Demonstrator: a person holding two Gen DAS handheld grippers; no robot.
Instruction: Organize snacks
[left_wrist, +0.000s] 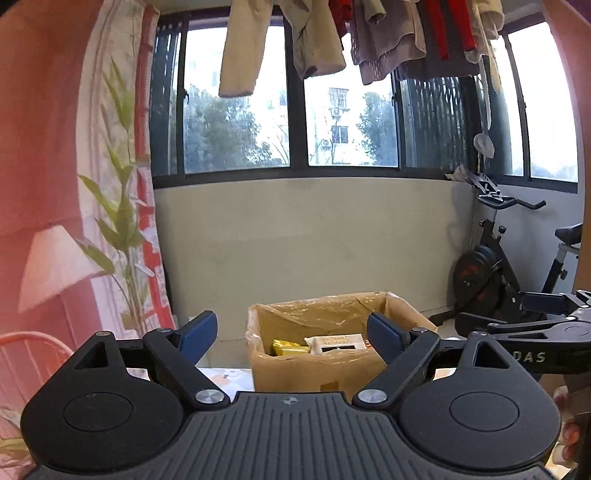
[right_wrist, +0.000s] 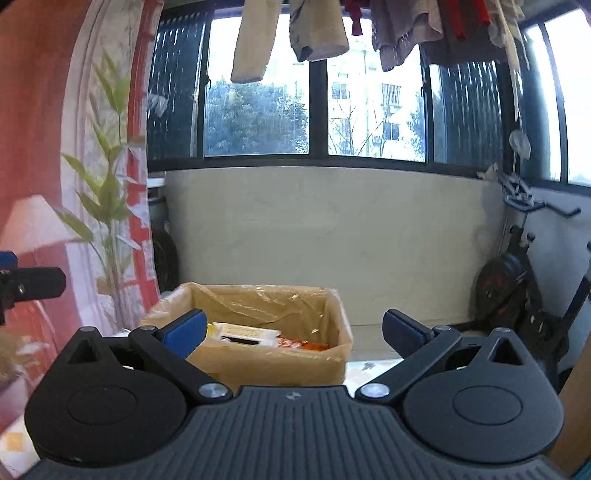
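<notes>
We log the left tool (left_wrist: 291, 334): blue pads (left_wrist: 197, 336) spread wide, nothing between them. The right tool (right_wrist: 293, 334) likewise stands spread, its pads (right_wrist: 184, 332) clear of any object; in the left wrist view it shows at the right edge, level with the left one.

Ahead of both we record a cardboard box (left_wrist: 295, 373) lined with clear plastic film (left_wrist: 332, 310), standing on a patterned counter (right_wrist: 364, 369). Inside the box lie the snacks: a yellow packet (left_wrist: 286, 347), a white packet (left_wrist: 338, 343) beside it, and an orange-and-white packet (right_wrist: 303, 345) toward the right wall.

Behind the box: a pale wall (left_wrist: 306, 236) under dark-framed windows (left_wrist: 295, 103), hanging laundry (left_wrist: 317, 40), an exercise bike (left_wrist: 495, 269) at the right, and a bamboo-printed curtain (left_wrist: 118, 177) at the left.
</notes>
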